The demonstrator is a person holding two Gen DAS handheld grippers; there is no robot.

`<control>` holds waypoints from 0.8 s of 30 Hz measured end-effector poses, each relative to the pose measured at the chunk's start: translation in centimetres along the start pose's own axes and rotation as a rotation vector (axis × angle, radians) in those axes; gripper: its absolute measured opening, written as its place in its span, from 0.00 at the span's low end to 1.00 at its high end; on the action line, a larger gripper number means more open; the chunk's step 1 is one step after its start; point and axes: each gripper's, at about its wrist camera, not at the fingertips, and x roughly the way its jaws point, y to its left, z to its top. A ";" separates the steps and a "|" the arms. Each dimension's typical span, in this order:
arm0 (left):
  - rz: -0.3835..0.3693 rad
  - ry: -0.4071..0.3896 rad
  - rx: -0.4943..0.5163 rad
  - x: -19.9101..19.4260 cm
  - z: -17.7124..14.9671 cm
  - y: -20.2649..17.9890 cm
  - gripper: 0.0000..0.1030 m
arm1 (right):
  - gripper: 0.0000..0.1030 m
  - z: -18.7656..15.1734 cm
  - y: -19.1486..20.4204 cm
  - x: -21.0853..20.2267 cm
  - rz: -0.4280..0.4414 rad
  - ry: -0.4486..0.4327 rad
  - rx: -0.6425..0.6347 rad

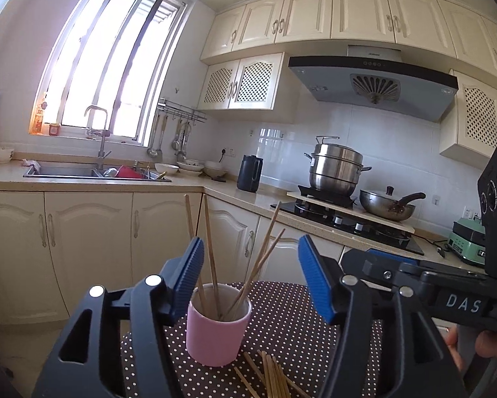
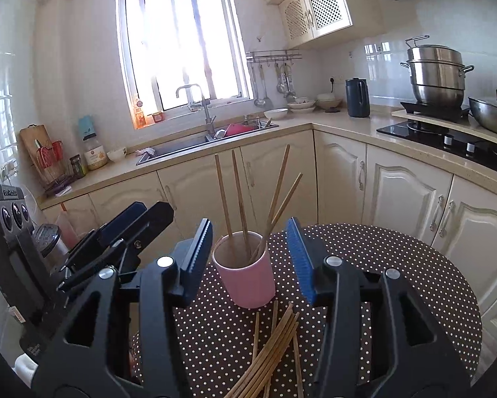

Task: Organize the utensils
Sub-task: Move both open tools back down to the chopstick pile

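A pink cup [image 1: 217,335] [image 2: 245,277] stands upright on a round table with a brown polka-dot cloth [image 1: 291,325] [image 2: 381,265]. Several wooden chopsticks [image 1: 212,258] [image 2: 238,195] lean inside the cup. A loose pile of chopsticks [image 1: 271,376] [image 2: 271,348] lies on the cloth in front of it. My left gripper [image 1: 250,277] is open, its blue pads apart with the cup seen between them, and it grips nothing. My right gripper [image 2: 251,255] is open too and empty, hovering above the pile. The left gripper [image 2: 129,225] also shows at the left of the right wrist view.
Cream cabinets and a beige counter run behind the table. A sink [image 2: 195,142] with dishes sits under the window. A dark kettle [image 1: 249,173], a steel steamer pot [image 1: 336,169] and a wok [image 1: 388,206] stand on the counter and hob. A hand [image 1: 480,345] holds the right gripper.
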 end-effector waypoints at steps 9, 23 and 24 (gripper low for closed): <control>-0.068 0.220 -0.013 0.2 -2.7 -1.9 0.58 | 0.45 -3.4 -1.4 -2.0 -0.044 0.075 -0.001; 0.036 0.767 0.015 7.0 -11.5 -0.8 0.57 | 0.45 -9.7 -5.0 0.2 -0.056 0.317 0.048; 0.045 0.788 0.015 7.3 -12.1 -0.7 0.57 | 0.45 -10.0 -5.2 0.4 -0.054 0.332 0.053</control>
